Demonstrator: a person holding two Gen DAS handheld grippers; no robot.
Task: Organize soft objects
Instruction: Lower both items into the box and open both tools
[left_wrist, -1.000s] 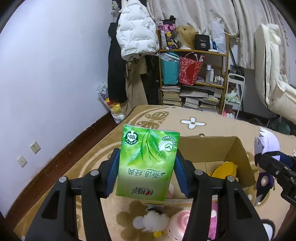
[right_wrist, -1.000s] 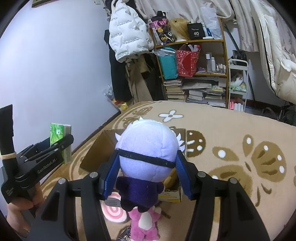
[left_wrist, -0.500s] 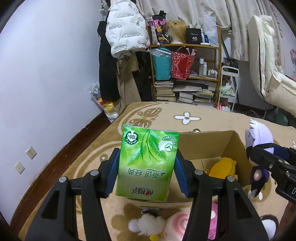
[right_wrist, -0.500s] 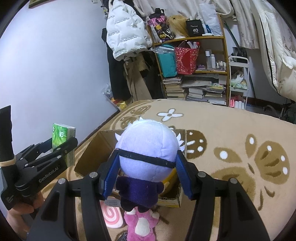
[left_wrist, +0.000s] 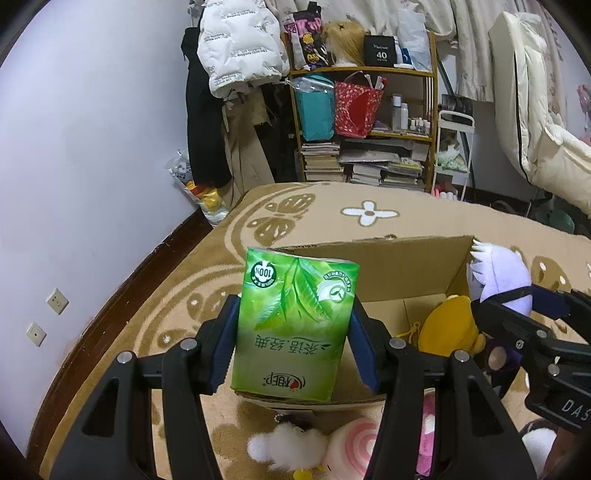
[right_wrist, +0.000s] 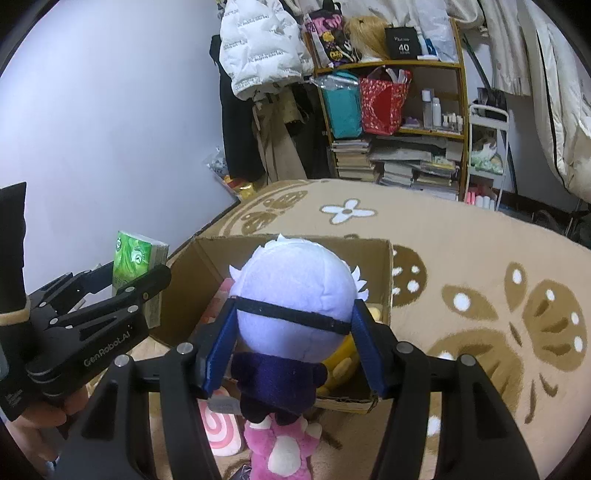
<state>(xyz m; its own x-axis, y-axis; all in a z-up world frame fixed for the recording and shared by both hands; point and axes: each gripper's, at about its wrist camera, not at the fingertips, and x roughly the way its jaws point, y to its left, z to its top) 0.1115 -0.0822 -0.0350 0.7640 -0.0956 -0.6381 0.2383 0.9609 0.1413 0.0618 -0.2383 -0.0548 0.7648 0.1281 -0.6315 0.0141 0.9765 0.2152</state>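
Bedroom floor, patterned tan carpet (left_wrist: 424, 218).

Left wrist: left tongs (left_wrist: 293, 334) clamped on green tissue pack (left_wrist: 293, 326), cardboard box (left_wrist: 391, 258) just beyond and below.

Right wrist: right tongs (right_wrist: 293, 341) gripping white-haired plush (right_wrist: 291, 295) by the head, over the box (right_wrist: 388, 280). Lower each inside the walls before releasing; keep the tongs apart.

The tissue pack (left_wrist: 295, 328) is bright green with darker leaf prints and white round badges. The plush doll (right_wrist: 291, 295) has a pale lavender head, white hair spikes, a black band and a dark purple body. The cardboard box (right_wrist: 207, 266) is plain brown. A yellow plush (left_wrist: 448, 325) lies inside it. The rug (right_wrist: 480, 258) is tan with brown and white flower patterns. Both tools have black frames and blue pads (left_wrist: 223, 343)
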